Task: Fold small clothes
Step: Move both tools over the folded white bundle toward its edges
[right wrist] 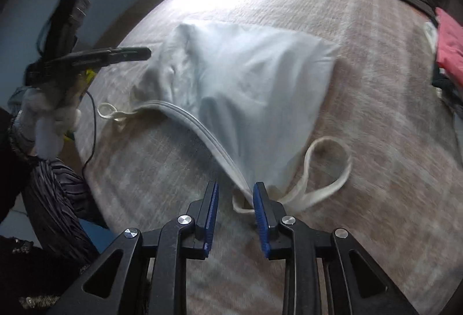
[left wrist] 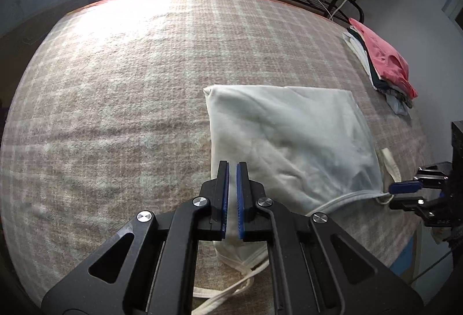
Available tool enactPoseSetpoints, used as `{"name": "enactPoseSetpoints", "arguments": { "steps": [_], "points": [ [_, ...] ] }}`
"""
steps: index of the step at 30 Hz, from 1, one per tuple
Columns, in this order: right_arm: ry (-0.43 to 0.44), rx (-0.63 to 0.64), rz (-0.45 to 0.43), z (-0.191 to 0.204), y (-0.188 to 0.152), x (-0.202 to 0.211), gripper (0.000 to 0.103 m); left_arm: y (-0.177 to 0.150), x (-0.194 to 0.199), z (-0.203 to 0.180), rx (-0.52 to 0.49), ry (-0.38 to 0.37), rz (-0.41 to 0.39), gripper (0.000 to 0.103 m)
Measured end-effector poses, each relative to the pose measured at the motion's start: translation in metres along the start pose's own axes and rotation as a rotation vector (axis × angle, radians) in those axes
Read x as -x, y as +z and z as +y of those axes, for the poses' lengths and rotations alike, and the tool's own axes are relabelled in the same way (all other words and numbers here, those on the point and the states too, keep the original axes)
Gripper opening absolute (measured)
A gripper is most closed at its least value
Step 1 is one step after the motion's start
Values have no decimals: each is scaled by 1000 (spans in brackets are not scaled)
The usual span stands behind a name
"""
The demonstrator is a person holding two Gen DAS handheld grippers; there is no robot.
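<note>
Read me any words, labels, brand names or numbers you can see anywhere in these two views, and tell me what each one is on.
No readable text in either view.
White garment: no print or tag visible.
Red top on the folded stack: no visible lettering.
Right gripper, seen from the left wrist view: faint marks on its black body, too small and blurred to read.
Left gripper: plain black and blue, no markings.
</note>
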State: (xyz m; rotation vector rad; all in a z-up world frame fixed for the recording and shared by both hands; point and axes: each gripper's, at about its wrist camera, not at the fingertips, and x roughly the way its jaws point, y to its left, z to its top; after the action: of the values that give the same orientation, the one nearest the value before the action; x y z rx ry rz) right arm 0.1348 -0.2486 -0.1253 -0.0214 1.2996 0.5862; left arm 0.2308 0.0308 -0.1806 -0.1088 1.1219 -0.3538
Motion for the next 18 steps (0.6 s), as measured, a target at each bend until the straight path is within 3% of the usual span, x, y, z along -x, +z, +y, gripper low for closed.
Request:
{"name": "enactPoseSetpoints", "arguments": {
  "steps": [3, 9, 12, 14, 15, 18],
  "points": [
    [1, -34, -95, -6, 13, 15, 36, 11, -4, 1, 14, -3, -16, 2],
    [4, -131, -235, -21, 55, 6, 36, 34, -21, -1, 38, -25, -52, 2],
    [-18, -164, -247, -27, 69, -11, 36, 41, -42, 2, 21, 22, -31, 2],
    [-57, -193, -210, -35, 76, -29, 36, 40, -55, 11, 33, 68, 2, 4],
    [-86, -201, -188, -39, 77, -34, 36, 38, -54, 16, 51, 58, -13, 9],
    [-165, -199, -155, -48, 74, -42, 36, 39, -45, 28, 84, 83, -26, 9]
  ]
}}
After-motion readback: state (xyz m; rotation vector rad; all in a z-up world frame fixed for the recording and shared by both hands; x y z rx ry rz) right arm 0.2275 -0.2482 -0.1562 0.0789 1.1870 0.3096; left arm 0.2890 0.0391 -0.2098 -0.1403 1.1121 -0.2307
